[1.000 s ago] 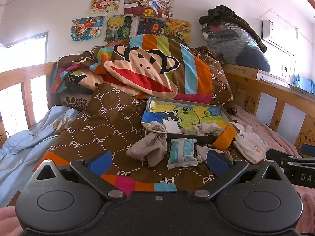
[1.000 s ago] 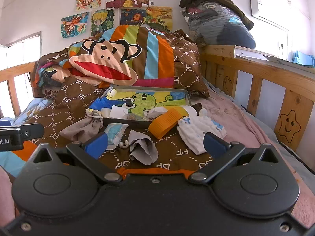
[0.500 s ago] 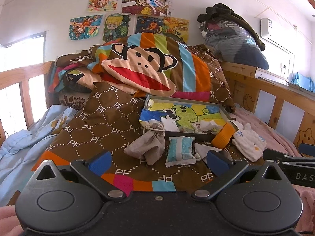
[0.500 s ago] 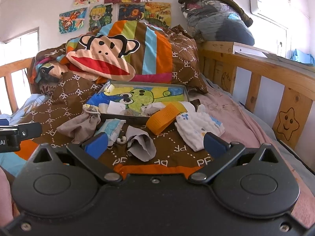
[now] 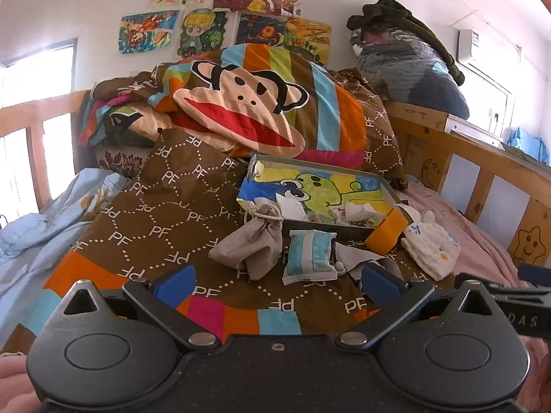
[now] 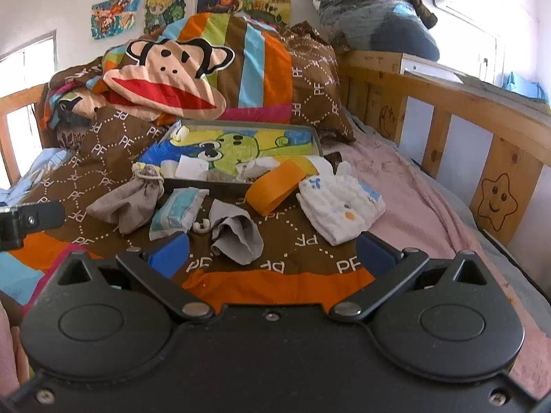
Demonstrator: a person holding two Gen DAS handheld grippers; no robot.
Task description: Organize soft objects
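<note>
Both grippers, left (image 5: 277, 280) and right (image 6: 272, 249), hung spread wide, holding nothing. In front of the shallow cartoon-lined tray (image 6: 318, 144): limp grey drawstring pouch (image 6: 127, 199), crinkly tissue pack (image 6: 179, 208), crumpled grey cloth (image 6: 237, 235), quilted white cloth (image 6: 339, 206), curved orange band (image 6: 275, 186)

Child's bedroom: wooden bed frame with carved star (image 6: 495, 199), brown monkey-print quilt (image 5: 241, 117), cartoon drawings taped to wall (image 5: 193, 31).
</note>
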